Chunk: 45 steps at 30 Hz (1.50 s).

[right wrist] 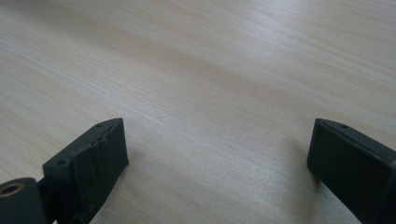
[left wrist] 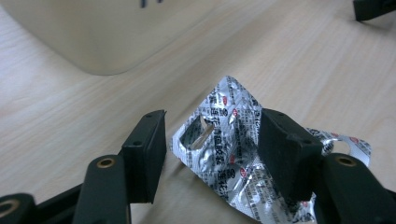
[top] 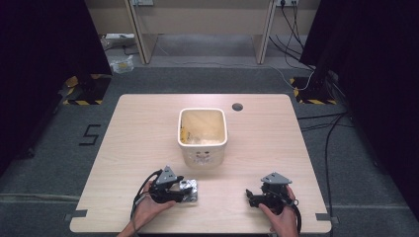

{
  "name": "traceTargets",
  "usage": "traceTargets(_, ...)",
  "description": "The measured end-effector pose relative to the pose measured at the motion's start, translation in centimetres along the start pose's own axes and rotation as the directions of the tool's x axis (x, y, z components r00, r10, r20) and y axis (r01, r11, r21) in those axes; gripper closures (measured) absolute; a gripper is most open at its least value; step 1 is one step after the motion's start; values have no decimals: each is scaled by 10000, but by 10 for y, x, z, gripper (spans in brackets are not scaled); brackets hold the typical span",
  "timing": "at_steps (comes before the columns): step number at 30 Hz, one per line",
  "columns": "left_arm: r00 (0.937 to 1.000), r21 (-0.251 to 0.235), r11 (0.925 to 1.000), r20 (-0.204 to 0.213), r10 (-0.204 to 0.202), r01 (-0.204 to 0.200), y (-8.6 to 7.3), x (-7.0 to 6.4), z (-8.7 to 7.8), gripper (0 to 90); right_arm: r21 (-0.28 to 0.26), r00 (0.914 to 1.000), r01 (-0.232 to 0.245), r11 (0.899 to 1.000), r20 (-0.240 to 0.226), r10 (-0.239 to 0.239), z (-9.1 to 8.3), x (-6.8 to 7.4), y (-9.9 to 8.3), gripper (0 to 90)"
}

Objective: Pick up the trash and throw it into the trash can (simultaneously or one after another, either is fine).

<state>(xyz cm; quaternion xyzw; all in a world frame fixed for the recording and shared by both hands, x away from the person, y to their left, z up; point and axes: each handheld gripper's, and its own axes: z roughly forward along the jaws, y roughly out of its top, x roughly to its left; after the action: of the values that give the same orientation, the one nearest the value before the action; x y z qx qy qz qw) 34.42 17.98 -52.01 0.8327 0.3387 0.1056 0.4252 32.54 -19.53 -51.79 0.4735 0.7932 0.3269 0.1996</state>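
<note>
A crumpled silver blister pack (left wrist: 224,144) with red and black print lies on the wooden table (top: 148,133), seen in the high view at the pack (top: 189,189). My left gripper (left wrist: 212,154) is low over it, jaws apart on either side of the foil, one pad (left wrist: 285,149) resting against its right part. A cream plastic bin (top: 202,136) stands at mid-table, just beyond the pack, its wall (left wrist: 102,32) close in the left gripper view. My right gripper (right wrist: 217,158) is open over bare wood near the front right (top: 253,196).
A round cable hole (top: 237,106) sits in the table's far right part. The bin holds some yellowish scraps (top: 190,138). Black stands and cables (top: 316,79) lie on the floor beyond the table. The other gripper's tip (left wrist: 373,8) shows far off.
</note>
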Motion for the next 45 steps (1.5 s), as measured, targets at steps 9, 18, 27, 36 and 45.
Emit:
traceTargets(9,9990,-155,9990,170,-409,412,0,19,-2,520,-2,10000,12,10000,7,-12,0,0,0,53)
traceTargets(18,9997,-398,9991,210,-151,160,1,20,-7,676,1,10000,-2,10000,-1,2,0,0,0,53)
traceTargets(27,9994,-801,9967,327,126,-100,5,14,-15,782,1,10000,1,10000,-3,-1,0,0,0,53)
traceTargets(36,9976,-952,9945,493,487,-439,10,3,-20,828,1,10000,3,10000,-4,-3,0,0,0,53)
traceTargets(45,9924,-940,9895,443,1147,-1102,17,-9,-27,836,1,10000,3,10000,-6,-3,0,0,0,53)
